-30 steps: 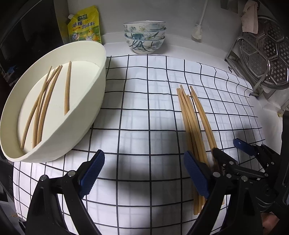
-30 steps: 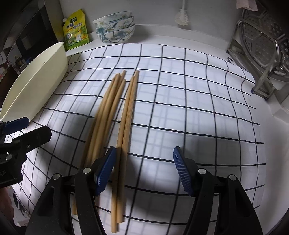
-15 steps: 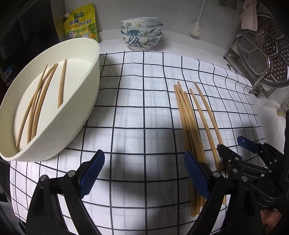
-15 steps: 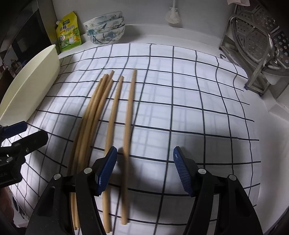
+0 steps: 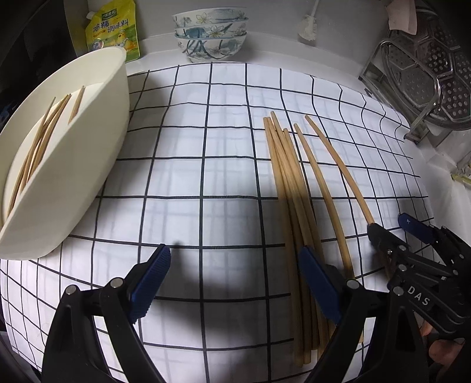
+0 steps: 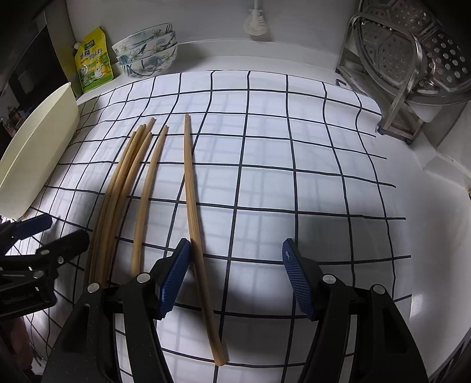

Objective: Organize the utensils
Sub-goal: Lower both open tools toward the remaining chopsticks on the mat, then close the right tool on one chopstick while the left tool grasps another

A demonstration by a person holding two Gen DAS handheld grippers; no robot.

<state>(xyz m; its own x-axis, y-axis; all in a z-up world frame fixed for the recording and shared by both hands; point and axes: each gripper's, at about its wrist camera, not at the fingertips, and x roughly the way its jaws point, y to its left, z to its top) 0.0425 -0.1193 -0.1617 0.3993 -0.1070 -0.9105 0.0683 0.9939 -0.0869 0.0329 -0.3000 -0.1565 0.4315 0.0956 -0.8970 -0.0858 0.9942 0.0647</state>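
Note:
Several wooden chopsticks (image 5: 290,188) lie lengthwise on the checked cloth (image 5: 188,165); they also show in the right wrist view (image 6: 123,179). One chopstick (image 6: 192,200) lies apart at the right of the group, its near end between the jaws of my right gripper (image 6: 235,280), close to the left pad. That gripper is open. A cream oval tub (image 5: 76,165) at the left holds several more chopsticks (image 5: 44,138). My left gripper (image 5: 235,285) is open and empty over the cloth, left of the bundle. The right gripper (image 5: 412,253) shows at the right of the left wrist view.
Stacked floral bowls (image 5: 210,32) and a yellow pouch (image 5: 113,29) stand at the back. A steel rack with a perforated steamer tray (image 6: 412,64) stands at the back right. A white brush (image 6: 256,20) hangs on the wall.
The right gripper has shifted right and the two rightmost chopsticks have spread apart from the bundle; one now lies between its jaws. The left gripper has drawn back slightly.

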